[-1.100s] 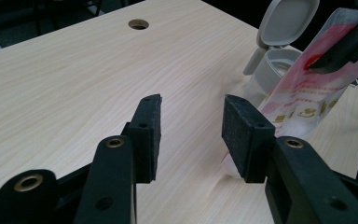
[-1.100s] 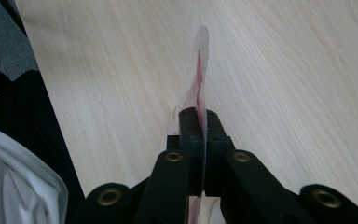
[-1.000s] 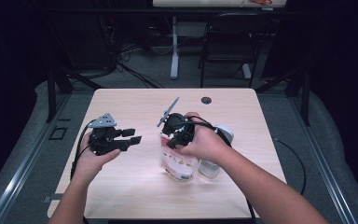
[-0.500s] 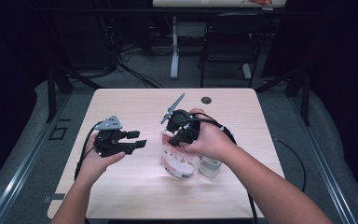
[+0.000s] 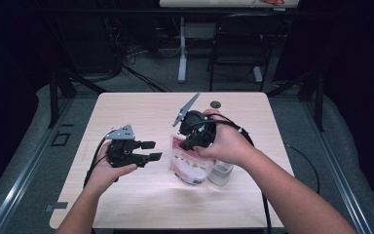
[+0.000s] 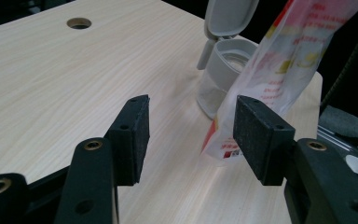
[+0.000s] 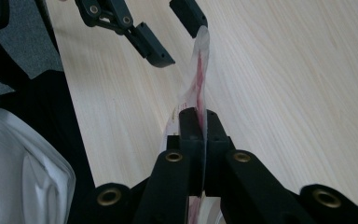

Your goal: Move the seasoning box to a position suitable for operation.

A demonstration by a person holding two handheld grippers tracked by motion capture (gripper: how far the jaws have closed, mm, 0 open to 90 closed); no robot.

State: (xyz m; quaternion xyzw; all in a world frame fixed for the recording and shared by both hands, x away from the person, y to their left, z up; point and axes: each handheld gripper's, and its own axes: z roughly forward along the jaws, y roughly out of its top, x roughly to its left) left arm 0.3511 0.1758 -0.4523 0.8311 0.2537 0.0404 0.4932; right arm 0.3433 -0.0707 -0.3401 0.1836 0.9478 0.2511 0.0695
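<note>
My right gripper [image 5: 189, 142] points down, shut on the top edge of a clear plastic bag [image 5: 191, 168] with red and white print, which it holds upright on the table. In the right gripper view the jaws [image 7: 200, 115] pinch the bag's thin edge [image 7: 199, 70]. My left gripper [image 5: 152, 150] hovers just left of the bag. Its jaws have just been opening, and nothing is between its pads [image 6: 261, 135]. The bag [image 6: 284, 65] hangs just beyond them. A clear container [image 6: 223, 74] with its grey flip lid [image 6: 228, 16] open stands behind the bag.
The container [image 5: 221, 173] stands right of the bag, under my right hand. The light wooden table [image 5: 136, 112] has a round cable hole [image 5: 216, 104] near its far edge. A chair and desk legs stand on the floor beyond the table.
The left gripper has shifted a little to the right, toward the bag, and its jaws stand wider. The right gripper has lifted the bag's top slightly.
</note>
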